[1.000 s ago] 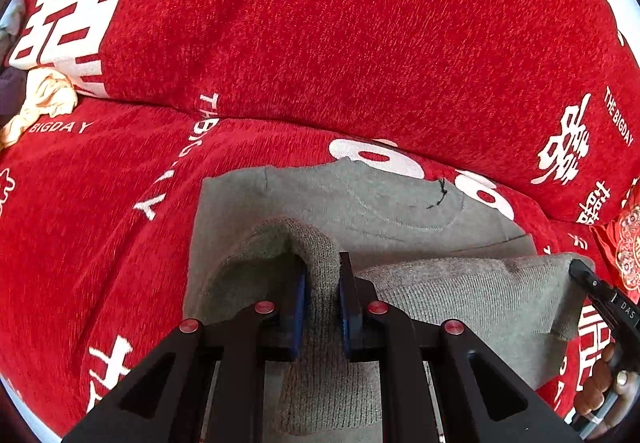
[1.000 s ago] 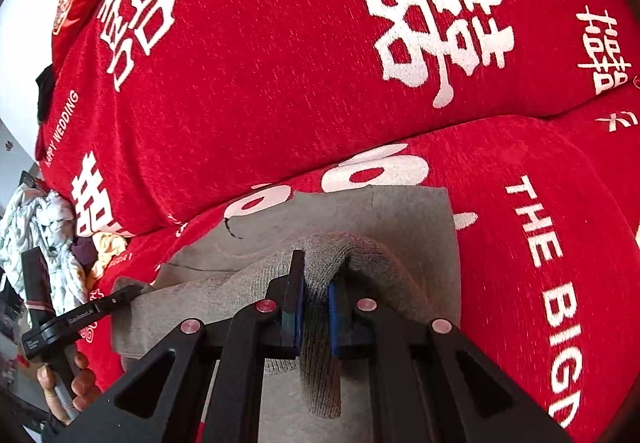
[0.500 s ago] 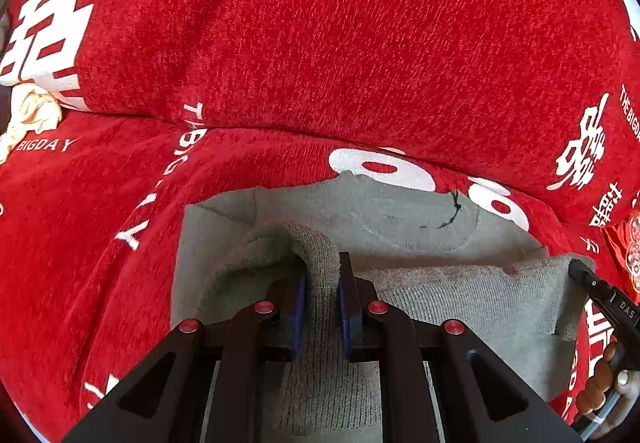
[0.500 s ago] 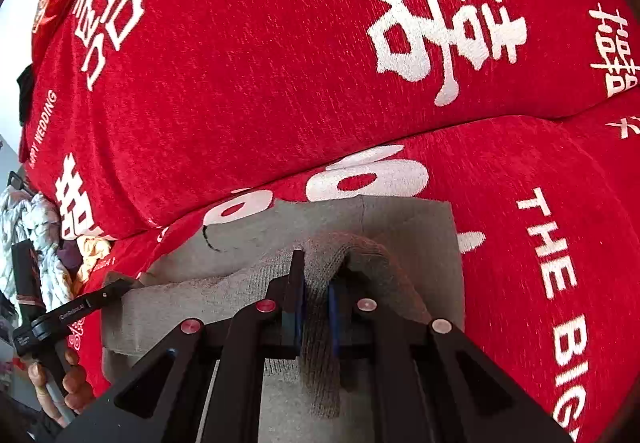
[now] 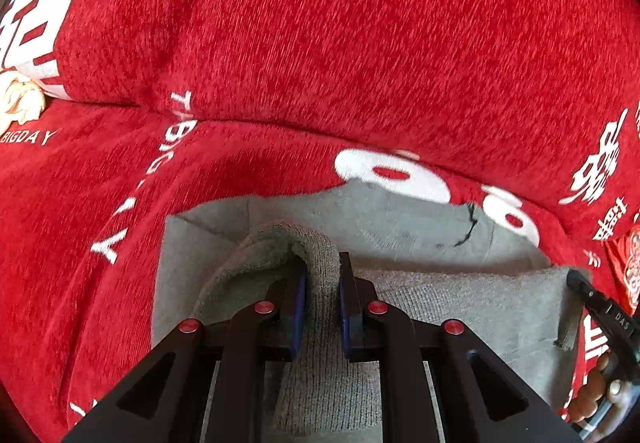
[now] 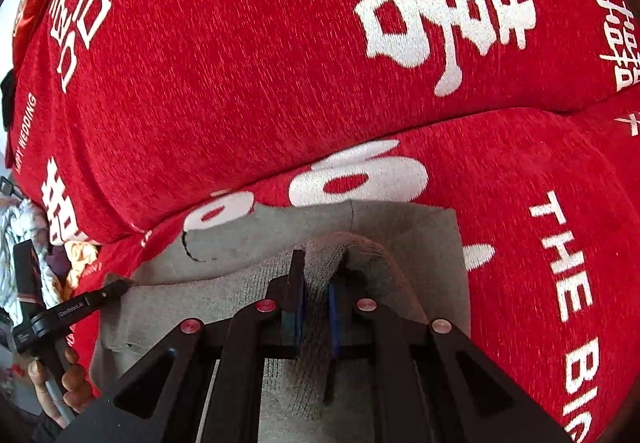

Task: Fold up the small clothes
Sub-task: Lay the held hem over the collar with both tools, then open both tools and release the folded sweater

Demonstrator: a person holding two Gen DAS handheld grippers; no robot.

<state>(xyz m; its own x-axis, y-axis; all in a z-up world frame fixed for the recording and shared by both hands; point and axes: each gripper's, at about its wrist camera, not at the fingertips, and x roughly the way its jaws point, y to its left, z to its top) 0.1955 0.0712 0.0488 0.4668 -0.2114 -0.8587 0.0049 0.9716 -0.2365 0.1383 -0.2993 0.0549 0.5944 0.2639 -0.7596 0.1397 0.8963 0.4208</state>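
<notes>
Grey knit garment lies flat on the red sofa cover, its lifted near edge stretched sideways between my left gripper and right gripper, both clamped on it, unfolded half straight ahead.

From the left wrist view, we see the red sofa backrest rising as a wall at twelve o'clock, close behind the grey knit garment. Bare seat cushion lies open toward nine o'clock. At three o'clock the right gripper blocks passage. From the right wrist view, a heap of clothes crowds nine o'clock; open seat spreads toward three.
</notes>
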